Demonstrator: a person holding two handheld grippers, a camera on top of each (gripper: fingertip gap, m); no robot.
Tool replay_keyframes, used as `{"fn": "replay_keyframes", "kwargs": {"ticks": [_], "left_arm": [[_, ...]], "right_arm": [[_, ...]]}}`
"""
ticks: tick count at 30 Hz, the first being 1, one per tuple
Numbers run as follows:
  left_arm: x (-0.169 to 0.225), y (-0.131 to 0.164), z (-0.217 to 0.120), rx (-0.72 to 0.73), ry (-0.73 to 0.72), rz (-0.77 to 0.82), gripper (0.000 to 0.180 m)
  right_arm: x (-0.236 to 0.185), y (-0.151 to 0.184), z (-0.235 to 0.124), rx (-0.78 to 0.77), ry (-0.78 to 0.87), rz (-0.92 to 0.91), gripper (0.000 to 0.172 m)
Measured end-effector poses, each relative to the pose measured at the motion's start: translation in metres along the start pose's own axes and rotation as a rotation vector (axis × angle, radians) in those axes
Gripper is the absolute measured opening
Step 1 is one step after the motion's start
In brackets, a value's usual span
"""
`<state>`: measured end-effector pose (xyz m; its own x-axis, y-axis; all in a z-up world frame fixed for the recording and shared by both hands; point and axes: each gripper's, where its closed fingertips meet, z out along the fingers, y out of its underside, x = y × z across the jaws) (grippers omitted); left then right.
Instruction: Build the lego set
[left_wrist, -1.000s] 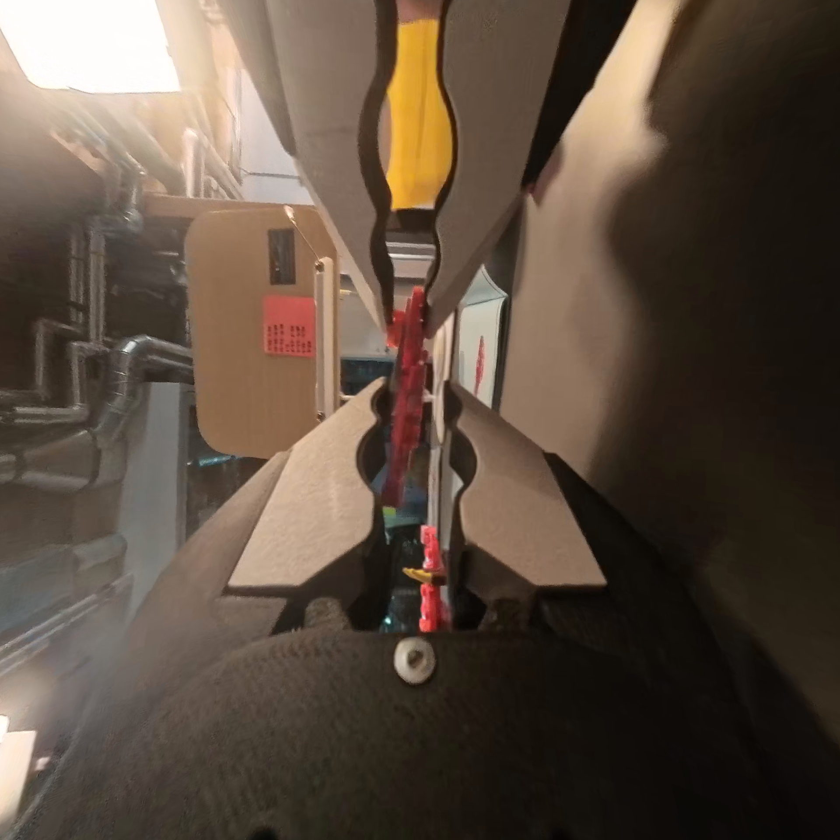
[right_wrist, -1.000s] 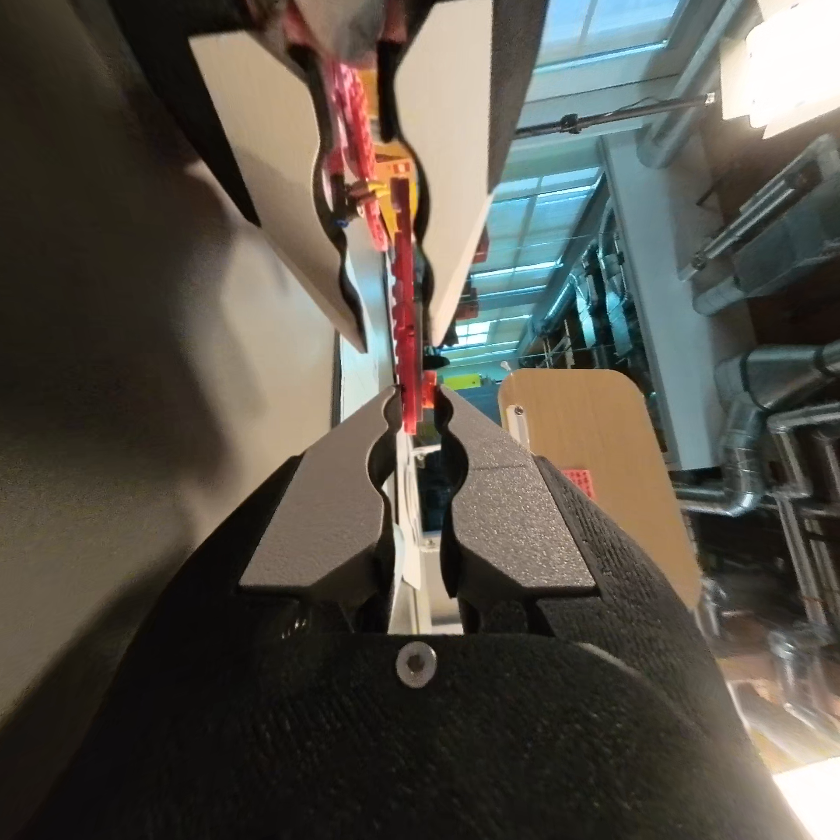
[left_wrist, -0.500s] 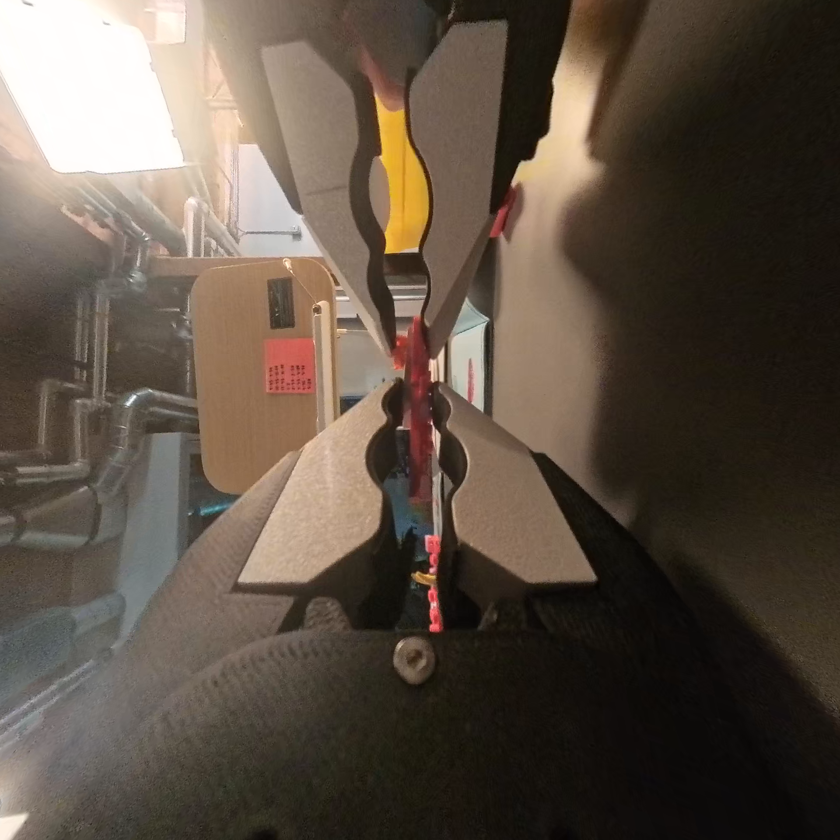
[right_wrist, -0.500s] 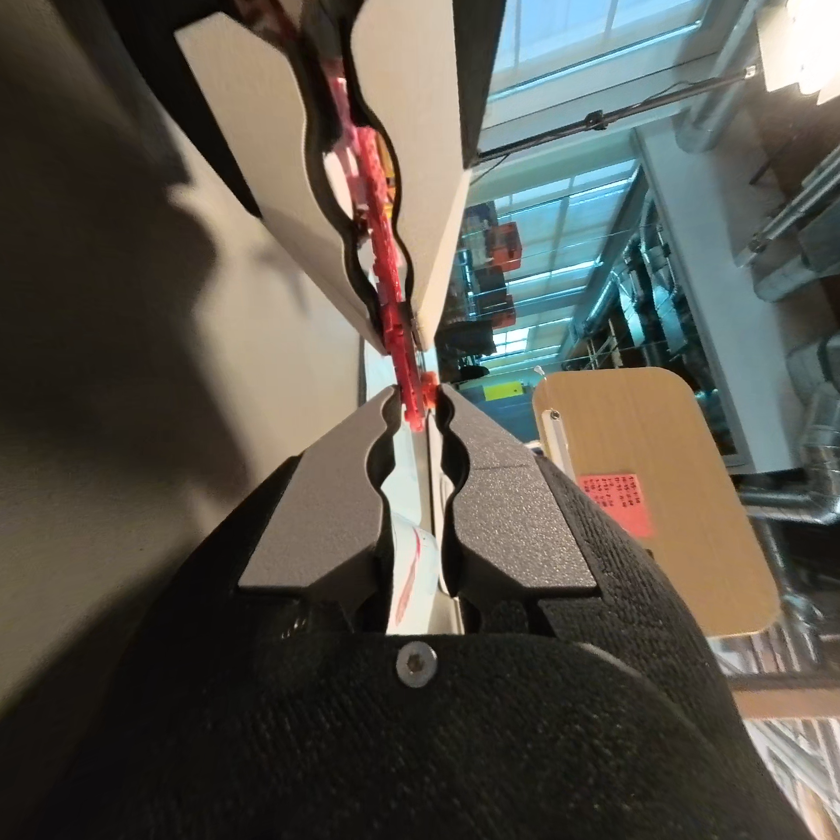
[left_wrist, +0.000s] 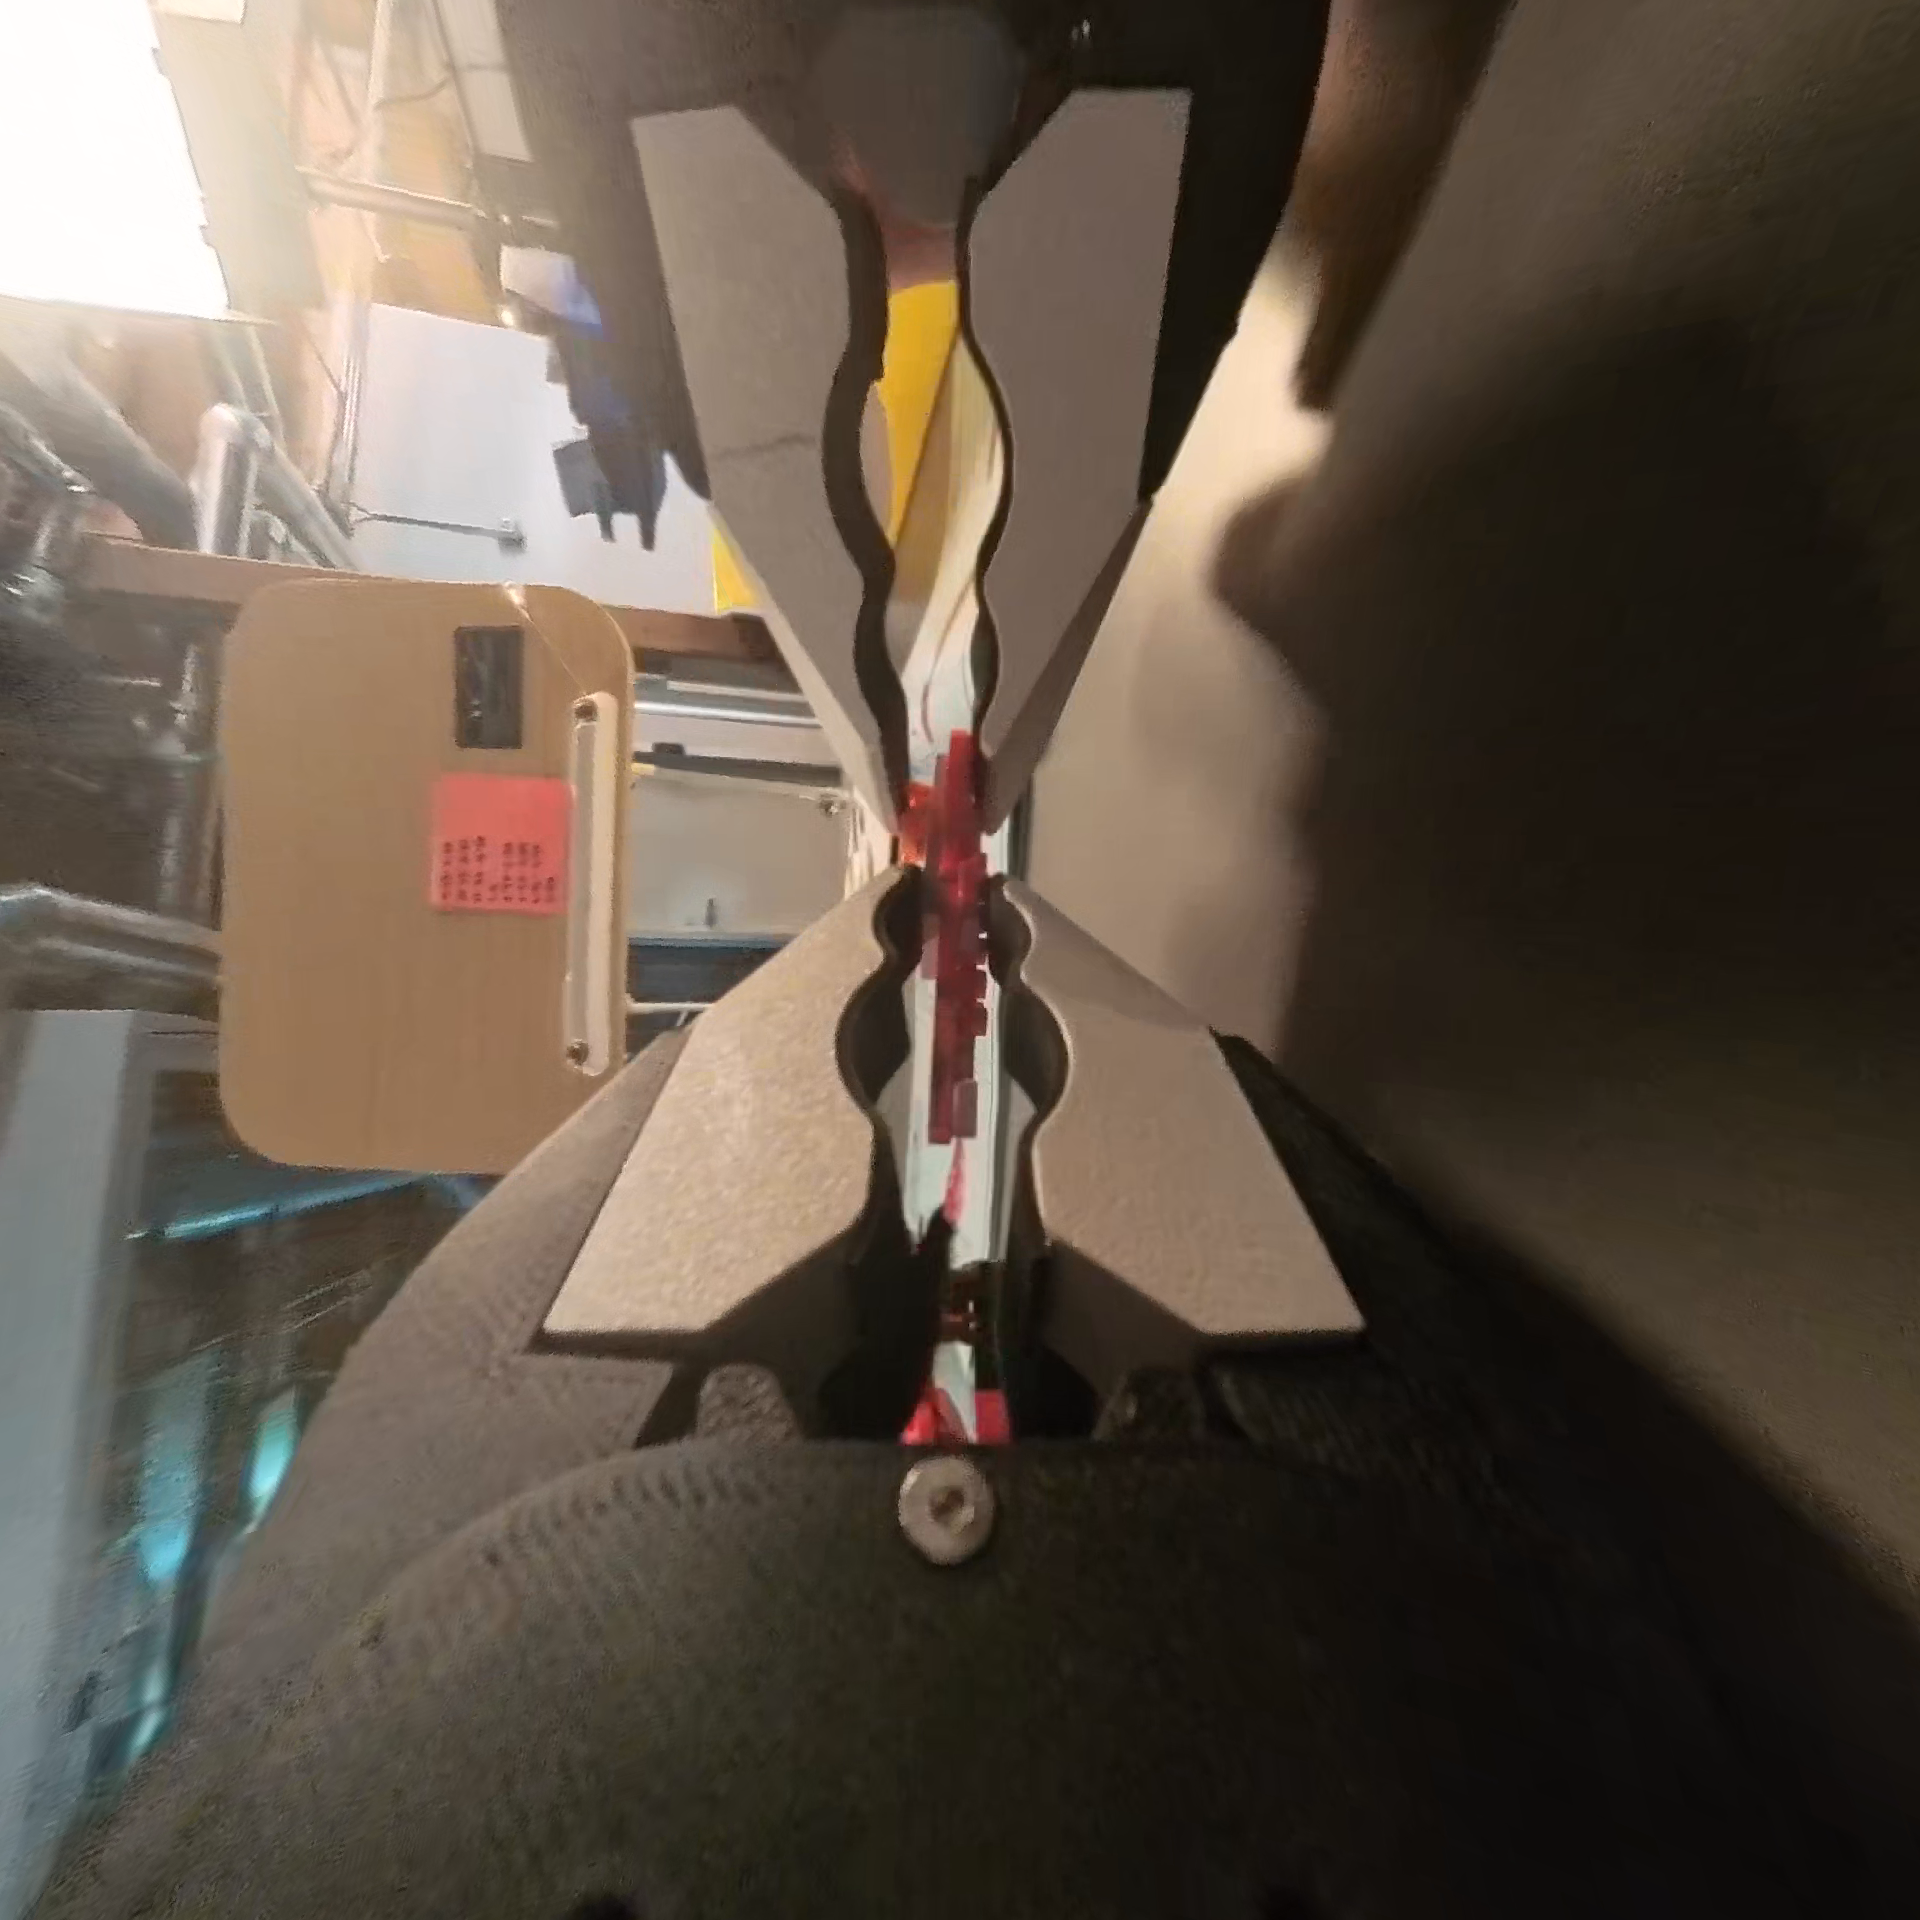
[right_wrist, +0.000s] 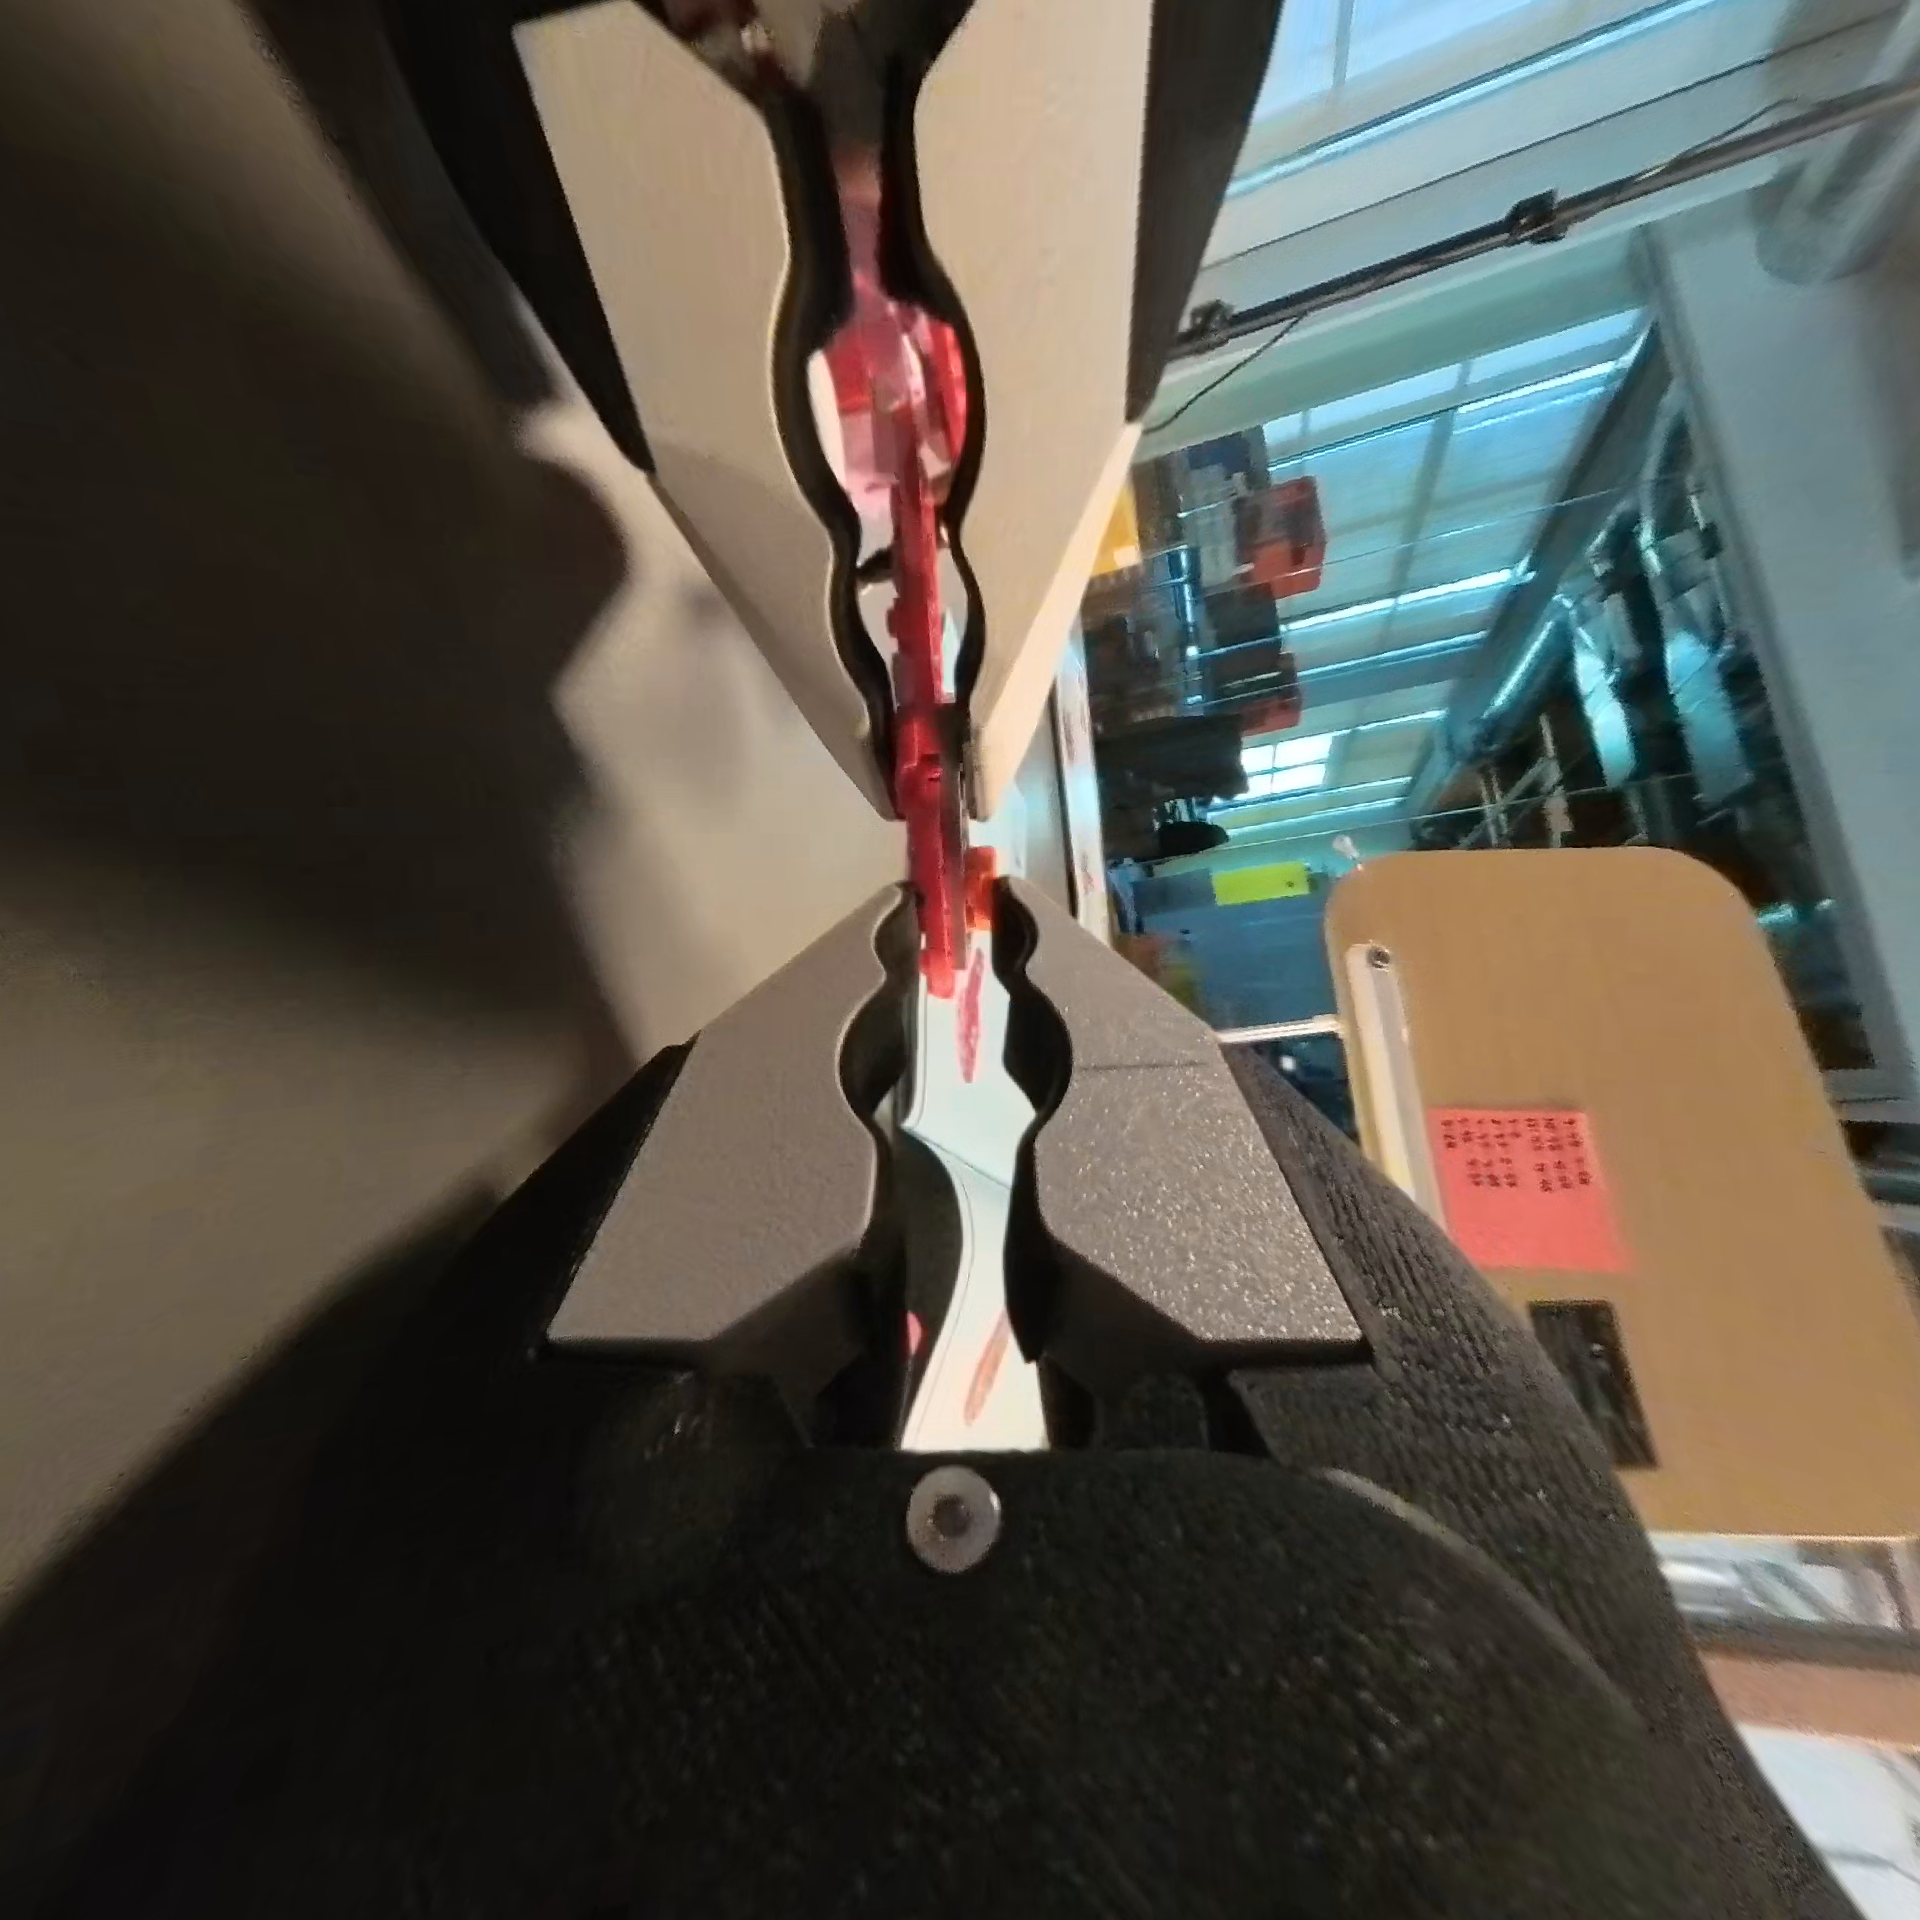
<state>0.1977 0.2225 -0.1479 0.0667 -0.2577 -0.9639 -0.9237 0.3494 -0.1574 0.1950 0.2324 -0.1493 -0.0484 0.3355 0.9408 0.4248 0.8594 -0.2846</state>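
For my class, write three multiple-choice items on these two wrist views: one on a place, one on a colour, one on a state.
1. Where is the pink sticker?
A. on the tan board
B. on a finger
C. on the white wall

2. What colour is the studded strip between the two hand-held grippers?
A. blue
B. red
C. green

3. What state is the right hand-held gripper in?
A. wide open, nothing between the fingers
B. closed on the strip's end
C. out of view

Key: 1 A, the sticker sits on the board's face. 2 B, the strip is red in both views. 3 B, both fingertips press the strip, as do those of the left hand-held gripper.
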Motion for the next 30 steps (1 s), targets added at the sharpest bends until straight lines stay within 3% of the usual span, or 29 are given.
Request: {"fn": "replay_keyframes", "kwargs": {"ticks": [7, 23, 30], "left_arm": [[0.0, -0.006, -0.01, 0.117, 0.069, -0.062, 0.01], [0.007, -0.011, -0.012, 0.199, 0.145, -0.094, 0.01], [0.015, -0.011, -0.012, 0.184, 0.206, -0.058, 0.01]], "right_arm": [[0.0, -0.014, -0.005, 0.094, -0.011, 0.047, 0.011], [-0.007, -0.019, -0.009, 0.122, -0.082, 0.017, 0.01], [-0.017, -0.018, -0.009, 0.063, -0.117, -0.147, 0.01]]}}
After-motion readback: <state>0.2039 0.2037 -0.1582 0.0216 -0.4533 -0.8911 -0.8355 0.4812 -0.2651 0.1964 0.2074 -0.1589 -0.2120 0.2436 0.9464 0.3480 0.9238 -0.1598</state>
